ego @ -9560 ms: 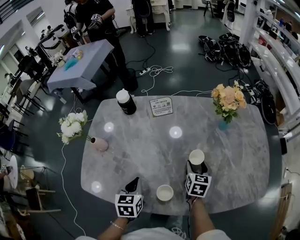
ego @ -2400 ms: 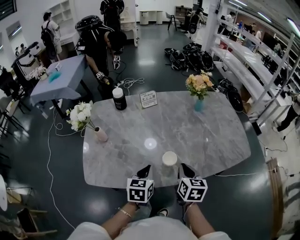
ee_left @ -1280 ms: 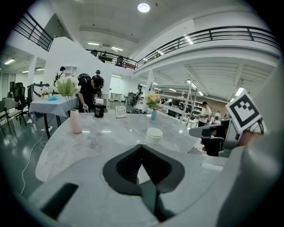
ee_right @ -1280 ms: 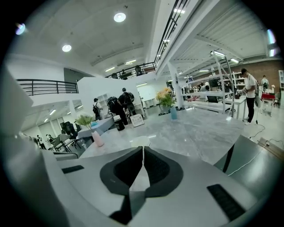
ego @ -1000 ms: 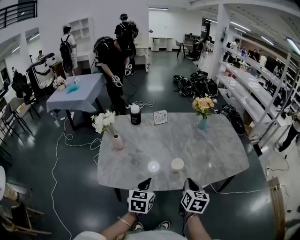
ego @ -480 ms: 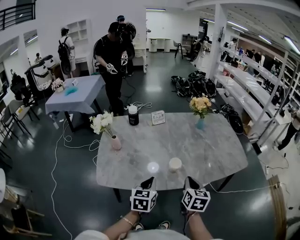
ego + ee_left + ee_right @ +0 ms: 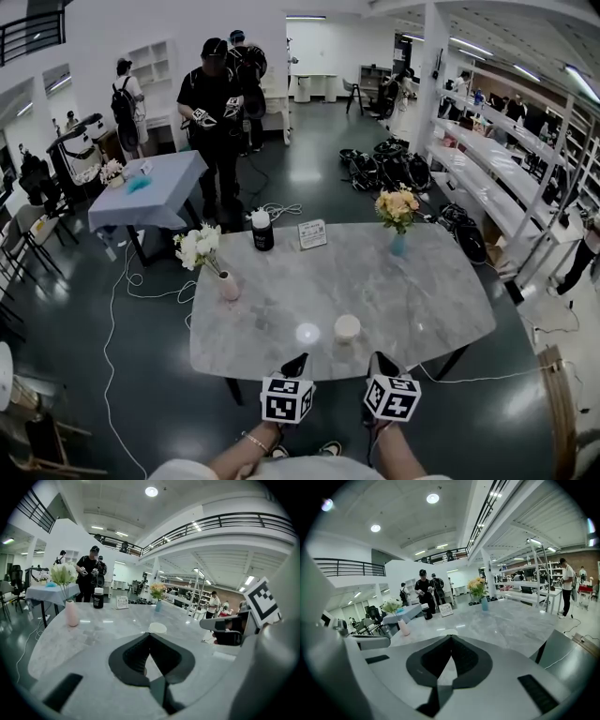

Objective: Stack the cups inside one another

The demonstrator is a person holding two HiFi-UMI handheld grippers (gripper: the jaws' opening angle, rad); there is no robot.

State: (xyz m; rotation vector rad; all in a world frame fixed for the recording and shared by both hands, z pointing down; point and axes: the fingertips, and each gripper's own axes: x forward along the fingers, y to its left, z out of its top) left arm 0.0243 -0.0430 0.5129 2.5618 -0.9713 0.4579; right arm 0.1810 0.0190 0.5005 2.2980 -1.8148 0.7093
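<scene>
A white cup stack stands alone on the grey marble table, near its front edge; from above it reads as one cup. Both grippers hover just off that front edge, short of the cup. My left gripper is to the cup's lower left and my right gripper to its lower right. In the left gripper view the jaws of the left gripper meet with nothing between them, and the cup sits just beyond. The right gripper is likewise shut and holds nothing.
On the table stand a pink vase with white flowers, a black bottle with a white cap, a small sign card and a blue vase with orange flowers. A person stands behind, beside a cloth-covered table.
The head view has shifted slightly. The cup and both grippers keep their places at the table's front edge. The person at the back has stepped a little to the left.
</scene>
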